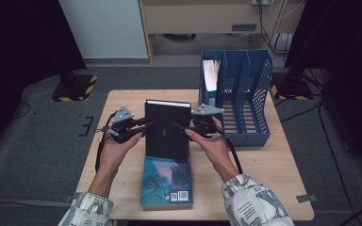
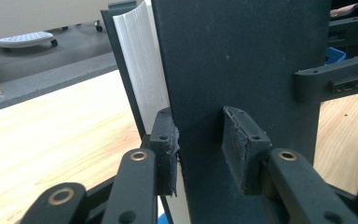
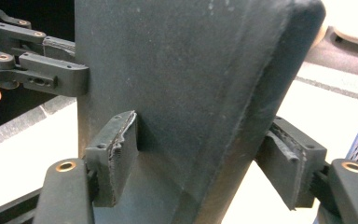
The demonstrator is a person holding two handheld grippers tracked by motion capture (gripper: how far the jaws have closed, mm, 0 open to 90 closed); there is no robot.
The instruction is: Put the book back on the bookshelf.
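Item: black hardcover book (image 1: 167, 129), upright at counter (image 1: 273, 188) centre, clamped between left hand-held gripper (image 1: 143, 126) at 9 o'clock and right hand-held gripper (image 1: 181, 128) at 3 o'clock (both closed on it). Destination probably the blue plastic file rack (image 1: 245, 94) at 1 o'clock; keep pressure even, lift level.

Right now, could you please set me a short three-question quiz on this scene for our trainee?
1. True or false: the black book lies flat on the table.
2. What holds the black book: (a) left gripper alone, (b) both it and the right gripper, (c) neither?
3. What stands in the blue file rack?

Key: 1. False, it stands upright. 2. (b). 3. A white-paged book, leftmost slot.
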